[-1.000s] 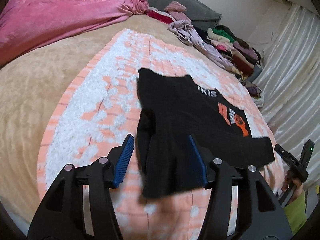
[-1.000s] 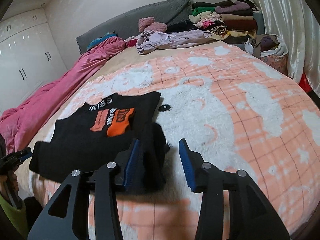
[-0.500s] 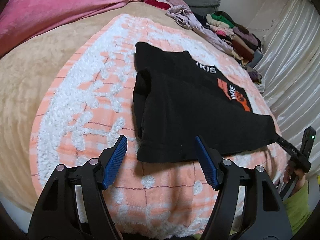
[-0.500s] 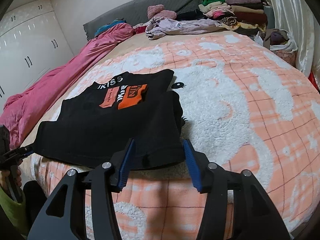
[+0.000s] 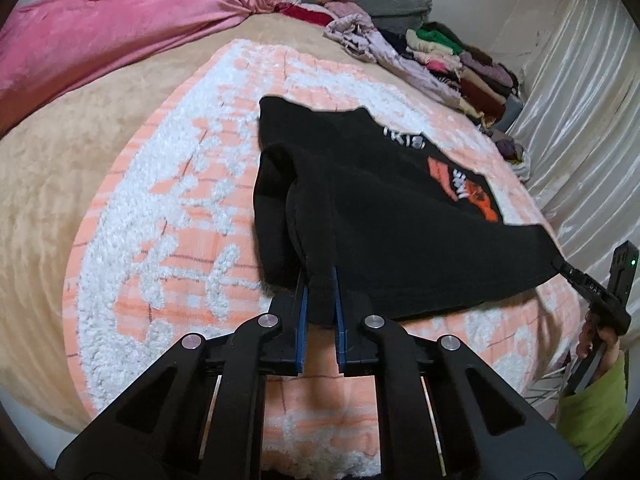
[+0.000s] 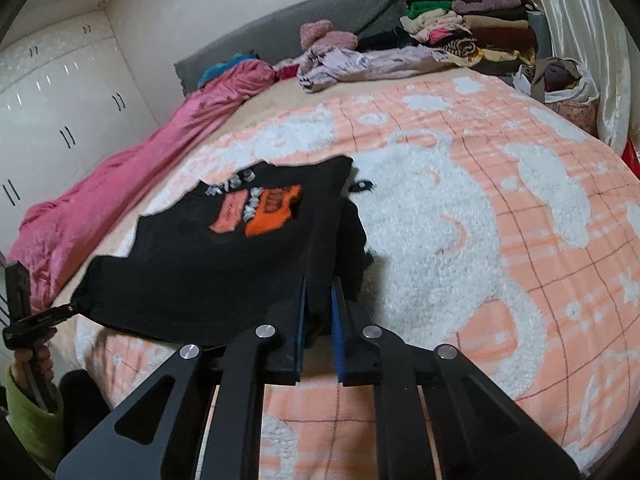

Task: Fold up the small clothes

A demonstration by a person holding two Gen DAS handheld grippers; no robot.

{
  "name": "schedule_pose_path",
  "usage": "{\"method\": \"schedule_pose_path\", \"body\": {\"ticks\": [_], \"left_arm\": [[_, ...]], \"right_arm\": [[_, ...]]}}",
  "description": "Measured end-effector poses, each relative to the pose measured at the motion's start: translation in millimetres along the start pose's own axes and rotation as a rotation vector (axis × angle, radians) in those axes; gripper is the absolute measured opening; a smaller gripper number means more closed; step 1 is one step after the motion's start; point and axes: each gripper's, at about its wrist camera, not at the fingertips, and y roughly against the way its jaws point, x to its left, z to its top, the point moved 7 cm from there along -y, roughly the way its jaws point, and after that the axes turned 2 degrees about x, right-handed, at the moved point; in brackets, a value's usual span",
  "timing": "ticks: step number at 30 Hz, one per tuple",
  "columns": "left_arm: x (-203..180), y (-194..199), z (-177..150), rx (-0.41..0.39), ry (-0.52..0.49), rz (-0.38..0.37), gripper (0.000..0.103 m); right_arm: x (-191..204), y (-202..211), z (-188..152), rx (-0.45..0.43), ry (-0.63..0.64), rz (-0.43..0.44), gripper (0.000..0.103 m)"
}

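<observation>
A small black shirt (image 5: pixel 384 216) with an orange and white print lies on the orange-and-white blanket (image 5: pixel 168 216). It also shows in the right wrist view (image 6: pixel 208 272). My left gripper (image 5: pixel 320 304) is shut on the shirt's near hem at its left corner. My right gripper (image 6: pixel 319 308) is shut on the near hem at the shirt's right corner. The hem between them is lifted a little off the blanket. The right gripper also shows at the left wrist view's right edge (image 5: pixel 588 288), and the left gripper at the right wrist view's left edge (image 6: pixel 48 312).
A pink quilt (image 5: pixel 120 36) lies along the bed's far left. A pile of folded clothes (image 6: pixel 472 40) and a loose lilac garment (image 6: pixel 360 64) sit by the grey headboard (image 6: pixel 304 28). White curtains (image 5: pixel 580 100) hang on the right. White wardrobes (image 6: pixel 52 100) stand behind.
Both grippers were open just short of the shirt's near hem. They have moved in and shut on it, one at each corner, and the hem has risen slightly.
</observation>
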Motion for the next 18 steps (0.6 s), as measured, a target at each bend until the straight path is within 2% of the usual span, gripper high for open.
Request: {"method": "schedule_pose_path", "body": {"ticks": [8, 13, 18], "left_arm": [[-1, 11, 35, -0.049, 0.064, -0.056, 0.004], [10, -4, 60, -0.042, 0.143, -0.080, 0.004], [22, -28, 86, -0.024, 0.207, -0.086, 0.004]], "right_arm": [[3, -5, 46, -0.063, -0.054, 0.104, 0.010], [-5, -32, 75, -0.064, -0.090, 0.099, 0.010], [-15, -70, 98, -0.044, -0.131, 0.058, 0.010]]}}
